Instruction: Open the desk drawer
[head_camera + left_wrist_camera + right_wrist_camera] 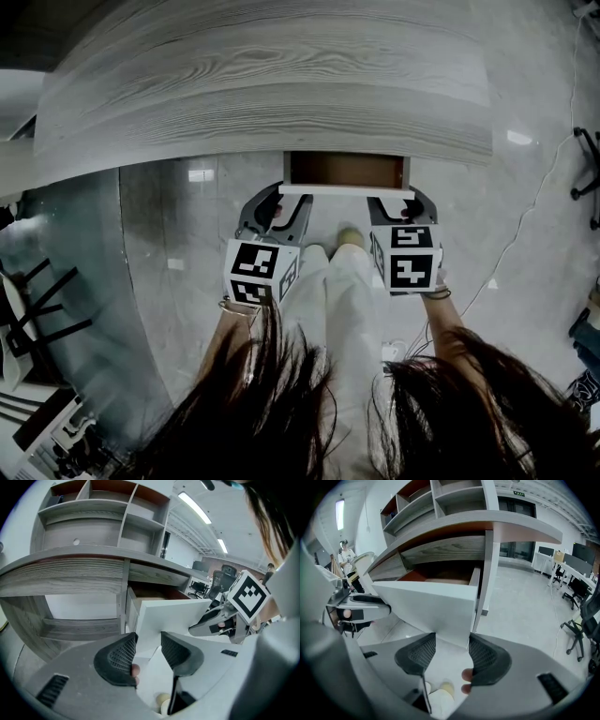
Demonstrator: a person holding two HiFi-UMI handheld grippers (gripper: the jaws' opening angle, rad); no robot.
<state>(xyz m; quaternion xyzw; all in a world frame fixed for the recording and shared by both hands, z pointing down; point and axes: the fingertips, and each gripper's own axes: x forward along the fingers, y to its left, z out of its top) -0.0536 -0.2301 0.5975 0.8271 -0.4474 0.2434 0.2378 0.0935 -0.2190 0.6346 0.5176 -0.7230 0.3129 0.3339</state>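
just ahead of both pairs of jaws, the drawer (347, 188) is sitting partly out from under the desk (262, 84). the left gripper (147, 643) is straddling its front panel's lower left corner with jaws narrowly apart, unclamped, and the right gripper (452, 645) is straddling the lower right corner likewise.

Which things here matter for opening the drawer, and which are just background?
Part of the job:
- drawer, partly pulled out
- desk
- left gripper and right gripper, both open at the drawer front's lower edge

Just around:
- shelves above the desk
- office chair
- person in the background
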